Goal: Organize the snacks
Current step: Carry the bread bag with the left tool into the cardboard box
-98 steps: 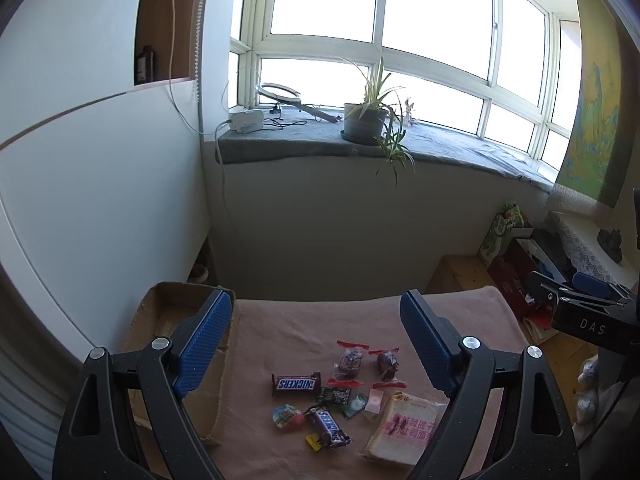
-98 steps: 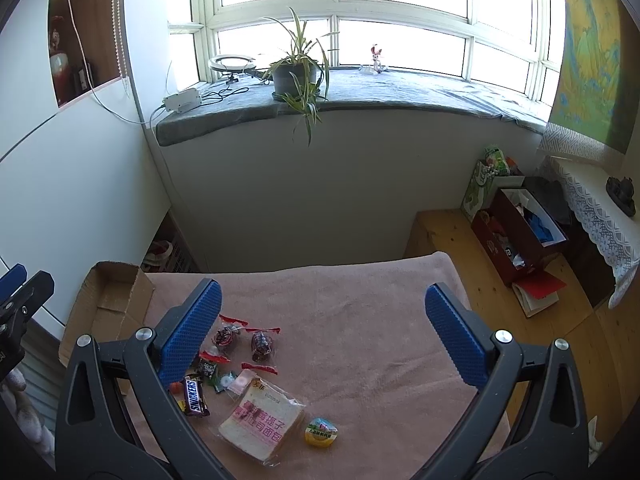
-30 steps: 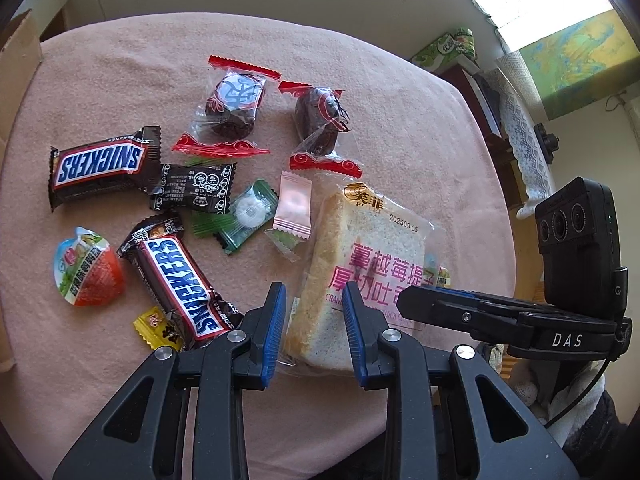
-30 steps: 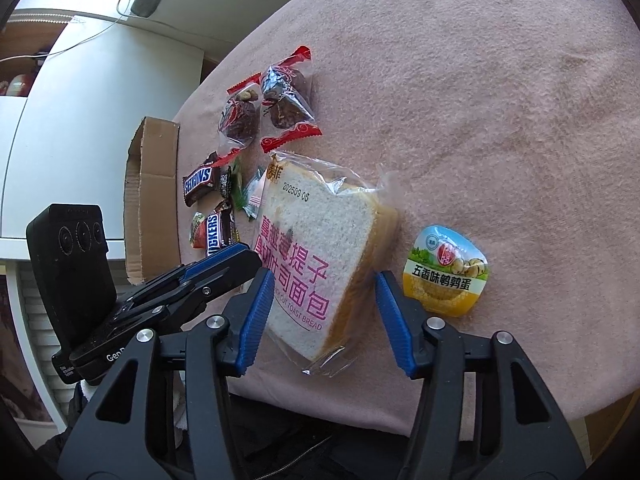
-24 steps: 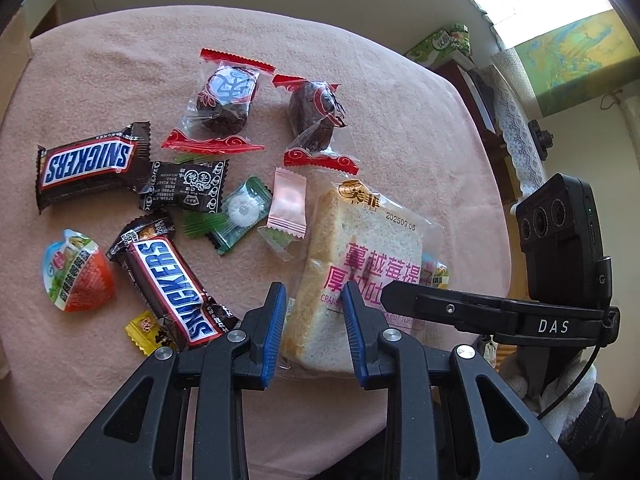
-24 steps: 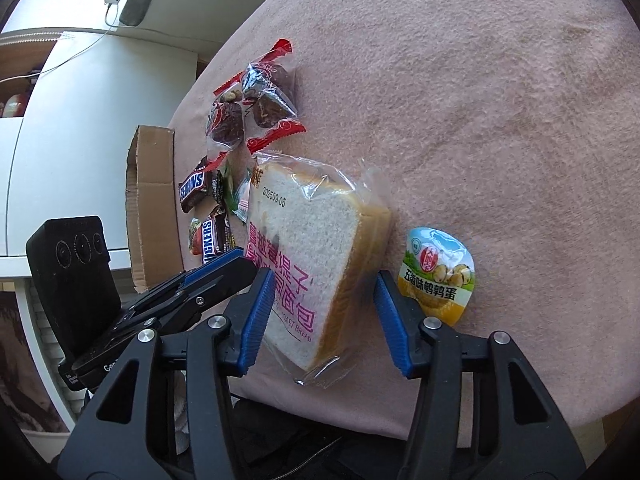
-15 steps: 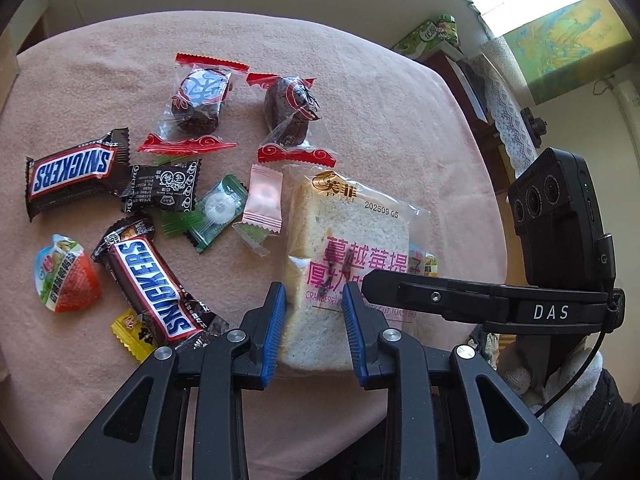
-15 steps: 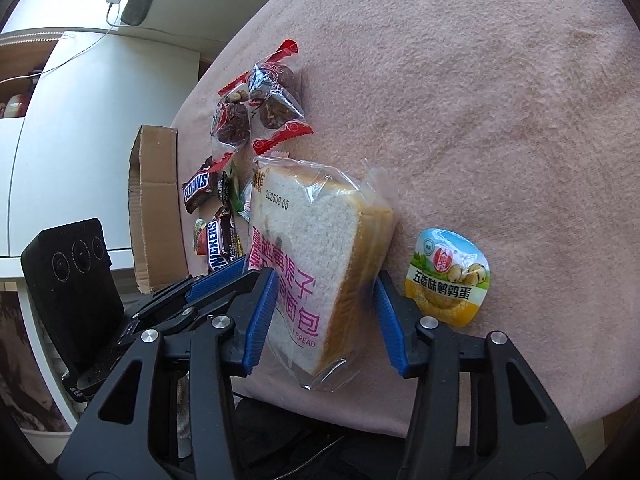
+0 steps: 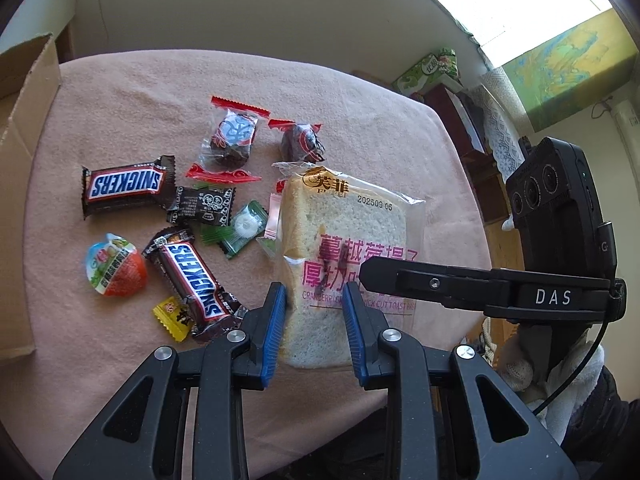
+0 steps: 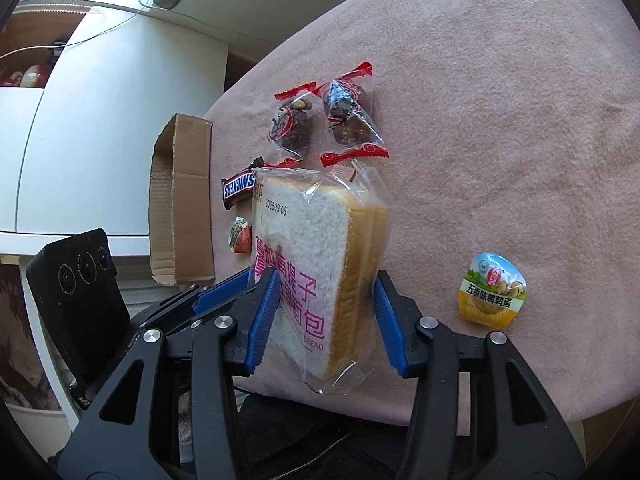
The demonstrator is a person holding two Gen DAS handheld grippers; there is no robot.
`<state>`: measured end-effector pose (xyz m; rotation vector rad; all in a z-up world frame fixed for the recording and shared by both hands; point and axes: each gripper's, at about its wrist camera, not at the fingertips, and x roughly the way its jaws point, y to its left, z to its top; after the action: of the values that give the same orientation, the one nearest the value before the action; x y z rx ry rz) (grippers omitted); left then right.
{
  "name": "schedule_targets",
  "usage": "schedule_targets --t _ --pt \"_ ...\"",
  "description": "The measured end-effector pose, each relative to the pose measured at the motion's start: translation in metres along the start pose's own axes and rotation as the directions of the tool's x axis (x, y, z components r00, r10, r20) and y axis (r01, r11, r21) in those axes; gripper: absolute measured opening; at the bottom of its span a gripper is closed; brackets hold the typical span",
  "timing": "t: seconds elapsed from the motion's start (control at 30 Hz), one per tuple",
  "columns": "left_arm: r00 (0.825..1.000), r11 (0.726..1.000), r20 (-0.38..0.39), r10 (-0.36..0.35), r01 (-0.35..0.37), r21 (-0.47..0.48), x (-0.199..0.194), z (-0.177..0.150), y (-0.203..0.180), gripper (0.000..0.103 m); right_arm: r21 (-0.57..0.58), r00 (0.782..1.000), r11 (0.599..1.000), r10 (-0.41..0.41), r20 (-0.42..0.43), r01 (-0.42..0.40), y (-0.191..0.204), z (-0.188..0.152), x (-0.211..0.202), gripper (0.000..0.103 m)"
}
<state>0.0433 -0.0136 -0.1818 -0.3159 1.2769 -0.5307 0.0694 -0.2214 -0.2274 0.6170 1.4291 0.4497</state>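
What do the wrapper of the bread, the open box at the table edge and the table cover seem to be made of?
Bread wrapper: thin clear plastic film, glossy; it shows glare, creases and the slices through it.
Box: brown corrugated cardboard, matt; the ribbed layer shows on its torn inside face.
Table cover: pink fabric, probably fleece or towel cloth; the surface looks fuzzy and dull.

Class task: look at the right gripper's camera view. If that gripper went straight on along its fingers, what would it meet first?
The right gripper already clamps the bagged toast bread. Beyond it probably lie the red-wrapped dates, though depth is unclear.
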Motion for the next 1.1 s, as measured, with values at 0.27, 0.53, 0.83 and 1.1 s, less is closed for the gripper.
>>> schedule_targets --t 0.27,0.53,0.83,1.1 --pt "0.994 0.998 0.106 0.037 -0.032 -0.055 -0.043 -0.002 0.027 0.027 -0.099 1.0 0.995 0.017 -0.016 -0.019 0.049 0.016 0.007 0.051" --pt "0.975 0.988 0.201 0.095 -0.067 -0.139 -0.091 -0.009 0.06 0.027 -0.211 0.998 0.976 0.034 -0.061 -0.047 0.105 0.031 0.032 0.051" --pt "0.944 0.963 0.282 0.171 -0.1 -0.251 -0.138 -0.031 0.108 0.027 -0.332 0.991 0.939 0.045 -0.127 -0.085 0.174 0.04 0.073 0.051" --pt "0.919 0.931 0.312 0.239 -0.126 -0.341 -0.16 -0.039 0.139 0.027 -0.413 0.981 0.903 0.038 -0.19 -0.115 0.221 0.041 0.114 0.051"
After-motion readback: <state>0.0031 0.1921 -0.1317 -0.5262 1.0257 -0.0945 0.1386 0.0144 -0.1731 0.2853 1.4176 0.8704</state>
